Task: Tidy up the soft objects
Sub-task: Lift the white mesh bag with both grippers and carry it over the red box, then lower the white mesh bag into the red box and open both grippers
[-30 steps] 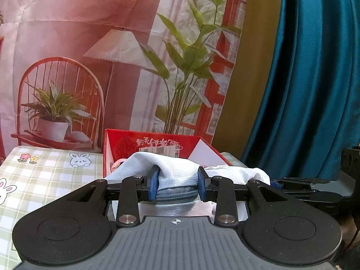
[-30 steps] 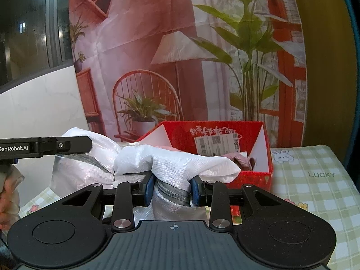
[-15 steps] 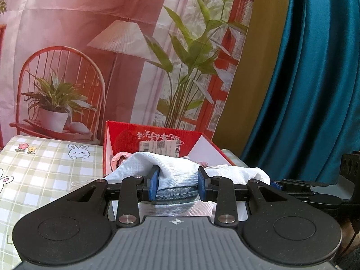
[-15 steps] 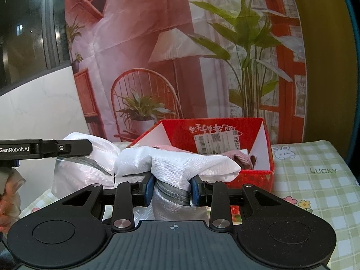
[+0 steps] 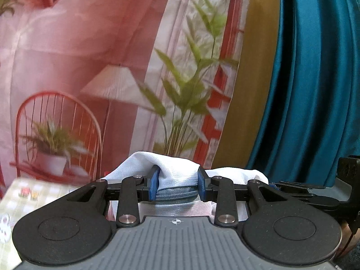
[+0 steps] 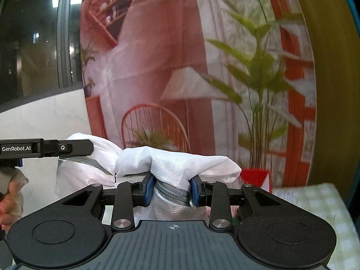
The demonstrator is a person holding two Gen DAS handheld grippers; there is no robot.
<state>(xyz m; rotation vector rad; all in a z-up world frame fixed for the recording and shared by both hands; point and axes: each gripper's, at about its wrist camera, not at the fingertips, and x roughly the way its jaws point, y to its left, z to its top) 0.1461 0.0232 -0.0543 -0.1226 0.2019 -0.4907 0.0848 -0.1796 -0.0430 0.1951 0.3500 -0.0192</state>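
Each gripper, left (image 5: 177, 185) and right (image 6: 172, 191), is clamped on the white mesh bag (image 6: 180, 166) along its grey zipper, holding it up. Beyond lie a checked desk cloth (image 6: 315, 198), a red box corner (image 6: 254, 175), a printed backdrop (image 5: 90, 56), and a teal curtain (image 5: 315, 78).

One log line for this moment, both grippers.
left gripper: shut on white mesh bag | right gripper: shut on same bag | bag lifted | red box behind

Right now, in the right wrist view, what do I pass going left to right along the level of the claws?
Left claw → white mesh bag → red box corner → checked tablecloth.
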